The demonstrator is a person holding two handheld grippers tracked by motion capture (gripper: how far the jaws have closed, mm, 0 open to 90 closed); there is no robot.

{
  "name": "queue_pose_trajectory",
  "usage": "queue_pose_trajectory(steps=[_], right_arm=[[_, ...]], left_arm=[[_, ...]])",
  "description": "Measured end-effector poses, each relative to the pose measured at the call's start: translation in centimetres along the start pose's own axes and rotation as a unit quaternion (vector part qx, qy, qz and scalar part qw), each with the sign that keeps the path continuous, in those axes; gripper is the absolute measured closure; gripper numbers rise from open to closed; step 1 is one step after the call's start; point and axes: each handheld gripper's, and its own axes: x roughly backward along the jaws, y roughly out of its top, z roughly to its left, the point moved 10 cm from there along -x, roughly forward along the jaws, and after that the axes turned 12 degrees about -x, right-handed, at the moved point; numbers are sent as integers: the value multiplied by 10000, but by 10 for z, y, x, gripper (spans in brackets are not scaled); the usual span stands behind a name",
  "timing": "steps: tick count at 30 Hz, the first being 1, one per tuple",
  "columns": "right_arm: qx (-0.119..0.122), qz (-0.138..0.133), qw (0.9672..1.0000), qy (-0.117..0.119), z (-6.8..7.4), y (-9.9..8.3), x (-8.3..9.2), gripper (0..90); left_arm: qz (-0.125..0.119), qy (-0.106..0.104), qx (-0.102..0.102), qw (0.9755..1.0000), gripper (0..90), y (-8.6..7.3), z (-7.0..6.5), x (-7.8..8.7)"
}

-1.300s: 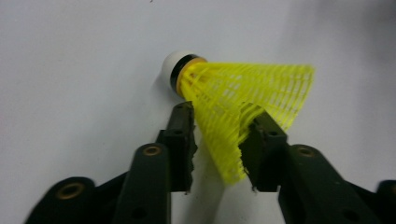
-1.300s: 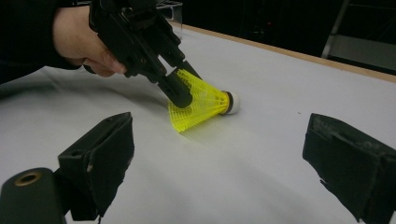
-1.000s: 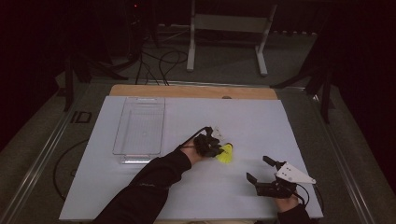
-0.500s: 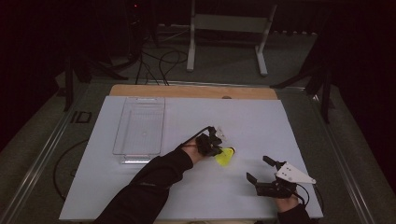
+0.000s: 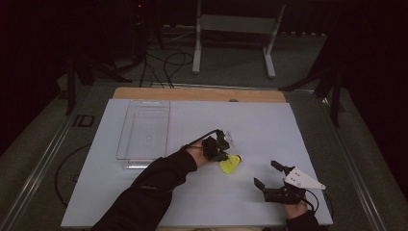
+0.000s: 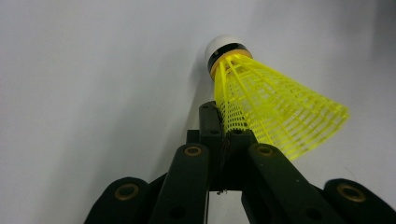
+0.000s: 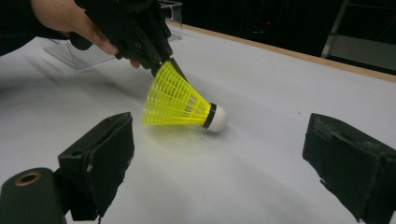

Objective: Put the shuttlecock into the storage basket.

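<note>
Yellow shuttlecock (image 6: 261, 107) skirt pinched in left hand-held gripper (image 6: 223, 135), cork on table (image 5: 202, 202).

This looks like a lab or recording studio rather than a home. A white table (image 5: 144, 202) with a wooden far edge stands on grey carpet in a dark room. Beyond its far edge, cables (image 5: 166, 60) trail across the floor beside a grey metal stand (image 5: 235, 29).

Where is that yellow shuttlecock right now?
In the high view the yellow shuttlecock lies mid-table, right of the clear tray, its skirt pinched by the left tongs.
</note>
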Motion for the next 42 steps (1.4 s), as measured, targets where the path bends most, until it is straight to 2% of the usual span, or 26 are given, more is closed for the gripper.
queue_pose_trajectory(steps=[14, 18, 29, 35, 42], right_arm=[[3, 7, 10000, -4, 0, 0, 0, 89], [19, 13, 10000, -10, 0, 0, -1, 89], [25, 15, 10000, -15, 0, 0, -1, 89], [30, 18, 10000, -9, 0, 0, -2, 88], [11, 36, 10000, 7, 1, -1, -2, 89]], left_arm=[[27, -69, 7, 10000, 900, 5, -2, 29], [62, -122, -53, 9999, 900, 7, -4, 38], [-12, -63, -107, 9999, 900, 12, -2, 62], [-109, 21, -32, 9999, 900, 12, 3, 74], [-113, 44, -2, 9999, 900, 11, 7, 90]])
